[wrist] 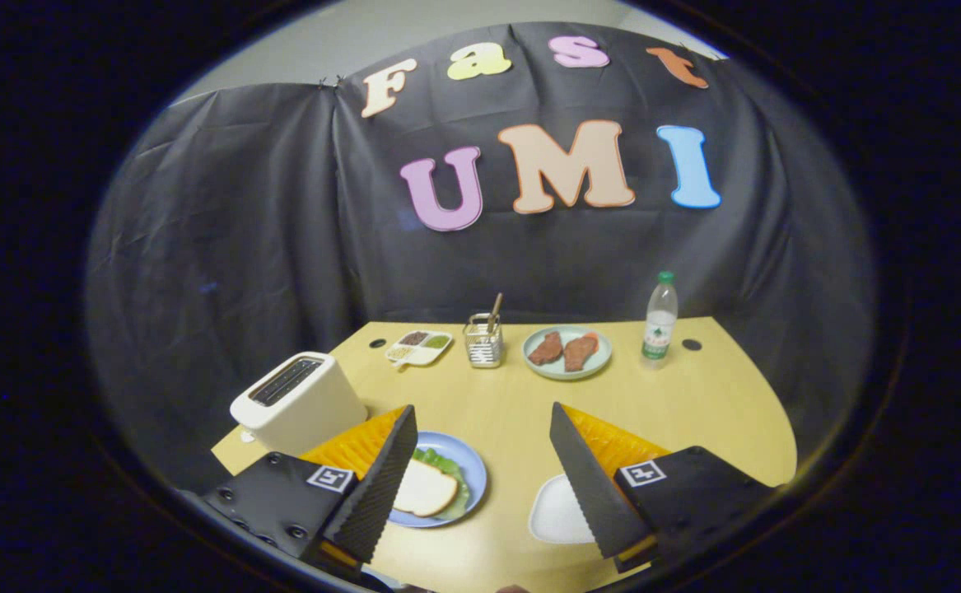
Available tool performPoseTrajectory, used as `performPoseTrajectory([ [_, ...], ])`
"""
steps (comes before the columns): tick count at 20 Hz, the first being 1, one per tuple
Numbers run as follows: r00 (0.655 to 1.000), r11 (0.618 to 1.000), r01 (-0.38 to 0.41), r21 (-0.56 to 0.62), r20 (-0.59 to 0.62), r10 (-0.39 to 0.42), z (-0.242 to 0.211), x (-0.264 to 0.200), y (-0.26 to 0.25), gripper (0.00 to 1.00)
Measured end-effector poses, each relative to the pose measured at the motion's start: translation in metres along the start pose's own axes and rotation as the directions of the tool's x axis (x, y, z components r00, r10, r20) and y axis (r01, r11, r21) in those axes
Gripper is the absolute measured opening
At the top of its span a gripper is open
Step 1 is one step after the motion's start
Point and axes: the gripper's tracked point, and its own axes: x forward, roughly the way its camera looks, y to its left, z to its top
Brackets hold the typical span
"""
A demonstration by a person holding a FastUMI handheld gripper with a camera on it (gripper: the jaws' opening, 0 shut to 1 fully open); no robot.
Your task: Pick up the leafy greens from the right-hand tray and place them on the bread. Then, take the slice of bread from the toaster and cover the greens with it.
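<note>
**Pale bread over green leaves, off to our left finger**

Pale, rounded and soft-looking, the slice of bread (424, 487) lies on ruffled green leafy greens (445, 466), and both rest on a round blue plate (472, 471). From where we look, the stack sits just beside the inner edge of the left finger (381, 482), partly hidden behind it, not centred in the gap. The slice's long axis runs roughly across our line of sight, tilted slightly.

We hold the gripper (480, 486) with its fingers spread wide and nothing between them; bare wood-coloured tabletop (694, 395) shows through the gap. Just inside the right finger sits a small white tray (558, 515), which looks bare of greens, so we judge the leaf step done.

The cream-white toaster (297, 402) stands beyond the left finger, further left than the plate. Its dark slots face up; we cannot tell whether a slice remains inside. If the covering slice is already on the plate, little is left; otherwise our next reach goes left and forward.

Farther back stand a sectioned condiment dish (419, 346), a wire utensil holder (483, 342), a pale green plate with meat pieces (566, 352) and a clear plastic water bottle (660, 317).
</note>
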Motion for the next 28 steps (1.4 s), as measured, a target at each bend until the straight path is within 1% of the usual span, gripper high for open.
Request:
performPoseTrajectory([
  [3, 0.996, 0.998, 0.059, -0.026, 0.069, -0.057, 0.024, -0.02, -0.026, 1.0],
  [6, 0.984, 0.992, 0.118, -0.035, 0.135, -0.112, 0.04, -0.041, -0.046, 1.0],
  [10, 0.934, 0.968, 0.252, -0.018, 0.265, -0.238, 0.066, -0.073, -0.082, 1.0],
  [13, 0.911, 0.956, 0.293, 0.018, 0.298, -0.285, 0.073, -0.086, -0.098, 1.0],
  [16, 0.88, 0.937, 0.347, 0.034, 0.333, -0.338, 0.083, -0.101, -0.119, 1.0],
  [18, 0.864, 0.93, 0.366, 0.028, 0.36, -0.351, 0.092, -0.11, -0.125, 1.0],
  [21, 0.848, 0.923, 0.384, -0.014, 0.399, -0.347, 0.108, -0.118, -0.131, 1.0],
  [23, 0.825, 0.912, 0.411, -0.021, 0.433, -0.362, 0.123, -0.124, -0.136, 1.0],
  [25, 0.82, 0.918, 0.395, -0.01, 0.454, -0.348, 0.134, -0.128, -0.128, 1.0],
  [28, 0.821, 0.919, 0.393, -0.011, 0.453, -0.346, 0.132, -0.127, -0.129, 1.0],
])
